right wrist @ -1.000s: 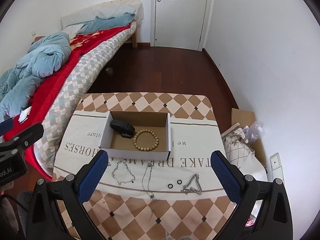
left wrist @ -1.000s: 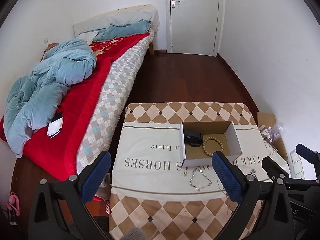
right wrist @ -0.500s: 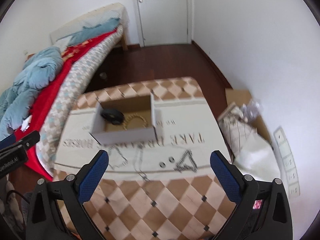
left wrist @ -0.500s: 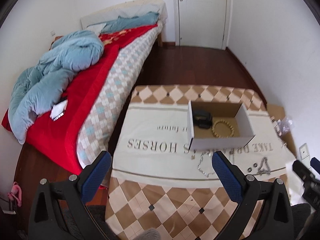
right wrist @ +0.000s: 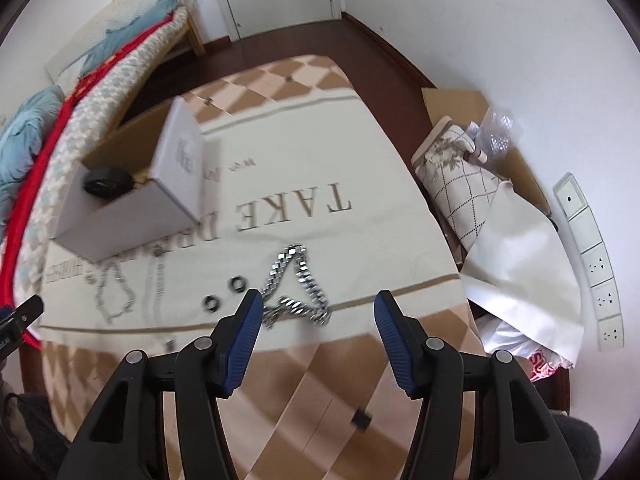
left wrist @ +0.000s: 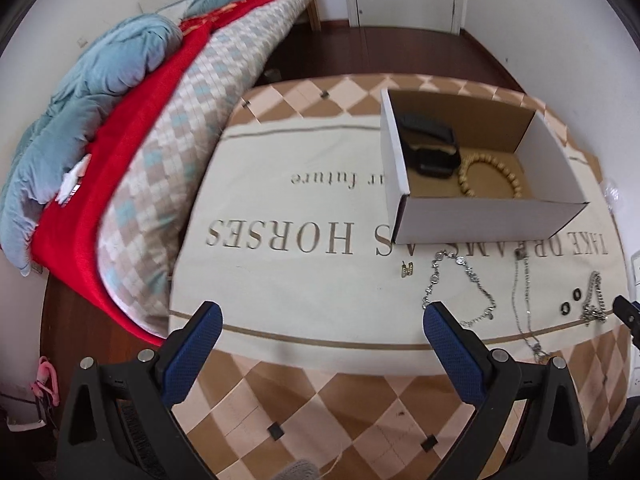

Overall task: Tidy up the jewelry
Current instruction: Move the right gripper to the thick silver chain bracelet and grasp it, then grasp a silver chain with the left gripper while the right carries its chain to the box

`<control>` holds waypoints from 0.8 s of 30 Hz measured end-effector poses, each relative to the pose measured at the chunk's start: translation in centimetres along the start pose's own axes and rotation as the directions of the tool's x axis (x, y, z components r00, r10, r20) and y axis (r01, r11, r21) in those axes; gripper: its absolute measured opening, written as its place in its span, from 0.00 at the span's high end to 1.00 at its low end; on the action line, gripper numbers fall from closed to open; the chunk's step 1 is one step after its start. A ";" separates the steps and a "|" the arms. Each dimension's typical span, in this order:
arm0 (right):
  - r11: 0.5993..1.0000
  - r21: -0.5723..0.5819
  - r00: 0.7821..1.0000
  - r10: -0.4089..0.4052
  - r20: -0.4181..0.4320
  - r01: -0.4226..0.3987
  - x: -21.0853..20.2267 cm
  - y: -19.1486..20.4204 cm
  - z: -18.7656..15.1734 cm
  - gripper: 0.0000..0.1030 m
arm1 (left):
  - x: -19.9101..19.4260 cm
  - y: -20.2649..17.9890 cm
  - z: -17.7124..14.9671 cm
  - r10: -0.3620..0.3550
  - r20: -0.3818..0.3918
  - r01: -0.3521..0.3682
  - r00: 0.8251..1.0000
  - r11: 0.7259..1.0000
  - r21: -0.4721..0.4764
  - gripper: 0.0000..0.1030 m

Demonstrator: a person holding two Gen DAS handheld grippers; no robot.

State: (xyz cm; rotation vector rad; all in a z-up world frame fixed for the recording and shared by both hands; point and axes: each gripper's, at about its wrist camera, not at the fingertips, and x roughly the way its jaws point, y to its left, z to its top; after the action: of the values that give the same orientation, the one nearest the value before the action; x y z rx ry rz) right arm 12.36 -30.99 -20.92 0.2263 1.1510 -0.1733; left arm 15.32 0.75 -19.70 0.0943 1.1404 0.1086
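Chunky silver chain (right wrist: 298,288) lies in a triangle on cream cloth (left wrist: 288,264) of the table (left wrist: 304,408), near edge, right side. Two small black rings (right wrist: 224,294) just left of it, apart from each other. Further left: thin chain (left wrist: 524,308) laid straight, then looped link chain (left wrist: 460,292), then a small gold charm (left wrist: 408,270), all on the cloth, none touching.

White cardboard box (left wrist: 480,216) sits on the cloth just beyond the chains, open top. Inside: black item (left wrist: 430,150) at left, wooden bead bracelet (left wrist: 492,176) beside it, touching or nearly; can't tell which.

Right tool (right wrist: 318,306): pointed steeply down over the chunky chain, jaws about half apart and have just been closing. Chain's near edge sits btwn/just beyond the pad tips; left pad overlaps chain end in view, contact can't be confirmed. Nothing gripped.

Left tool (left wrist: 320,312): jaws wide apart, empty, above bare cloth at near-left of the table. Looped chain lies just beyond its right finger (left wrist: 452,344).

Surroundings: bed (left wrist: 168,128) w/ red blanket and blue duvet at left of the table; cardboard and bags on floor at right.
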 end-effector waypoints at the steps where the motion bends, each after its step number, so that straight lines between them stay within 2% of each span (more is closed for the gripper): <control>1: 1.000 0.001 1.000 -0.003 -0.011 0.003 0.6 0.0 0.2 0.44 | 0.4 -0.1 0.1 -0.001 -0.008 0.001 1.000 1.000 0.005 0.01; 3: 1.000 -0.009 0.999 -0.027 -0.045 0.026 2.3 0.2 0.3 0.48 | 1.6 -0.2 0.4 -0.011 -0.031 0.011 0.999 1.000 0.007 0.01; 5: 0.998 -0.026 0.998 -0.052 -0.032 0.051 2.9 0.6 0.3 0.54 | 2.5 -0.2 0.5 -0.032 -0.055 0.032 0.998 0.999 0.007 0.01; 6: 0.997 -0.042 0.997 -0.072 -0.030 0.071 3.0 0.9 0.4 0.61 | 2.8 -0.3 0.6 -0.034 -0.064 0.035 0.997 0.999 0.010 0.01; 7: 0.996 -0.054 0.997 -0.072 -0.021 0.071 3.0 1.2 0.3 0.75 | 3.2 -0.5 0.6 -0.049 -0.076 0.050 0.996 0.999 0.014 0.01; 9: 0.992 -0.088 0.996 -0.092 -0.018 0.090 2.9 1.8 0.1 0.92 | 3.8 -0.8 0.7 -0.075 -0.099 0.077 0.992 0.997 0.016 0.02; 14: 0.992 -0.091 0.996 -0.088 -0.021 0.086 2.5 1.6 -0.7 0.92 | 5.2 -2.7 0.6 -0.137 -0.151 0.149 0.979 0.986 0.069 0.05; 17: 0.993 -0.077 0.995 -0.091 -0.028 0.088 2.3 1.1 -1.0 0.92 | 5.9 -4.0 0.4 -0.155 -0.181 0.175 0.971 0.980 0.098 0.24; 19: 0.994 -0.068 0.995 -0.090 -0.033 0.088 2.1 0.9 -1.1 0.92 | 5.6 -4.7 0.4 -0.176 -0.163 0.195 0.971 0.975 0.110 0.30; 20: 0.994 -0.065 0.995 -0.090 -0.036 0.088 2.1 0.8 -1.2 0.92 | 5.5 -5.1 0.5 -0.185 -0.153 0.204 0.971 0.972 0.120 0.41; 21: 0.995 -0.060 0.996 -0.085 -0.038 0.083 2.0 0.7 -1.2 0.92 | 5.2 -5.4 0.5 -0.190 -0.134 0.208 0.973 0.969 0.137 0.62; 22: 0.996 -0.050 0.996 -0.077 -0.040 0.075 1.9 0.5 -1.2 0.92 | 4.9 -5.6 0.6 -0.195 -0.122 0.213 0.973 0.965 0.152 0.77; 23: 0.997 -0.042 0.997 -0.069 -0.039 0.068 1.7 0.4 -1.2 0.92 | 4.9 -5.8 0.7 -0.198 -0.133 0.218 0.971 0.963 0.157 0.98; 24: 0.998 -0.031 0.998 -0.057 -0.033 0.056 1.4 0.2 -1.1 0.92 | 4.8 -5.7 0.8 -0.205 -0.140 0.225 0.969 0.962 0.153 0.98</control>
State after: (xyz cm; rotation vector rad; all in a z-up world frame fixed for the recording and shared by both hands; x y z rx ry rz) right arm 11.98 -30.50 -22.65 0.1706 1.1940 -0.2027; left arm 18.24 -4.31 -24.48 0.1134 1.2749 -0.1784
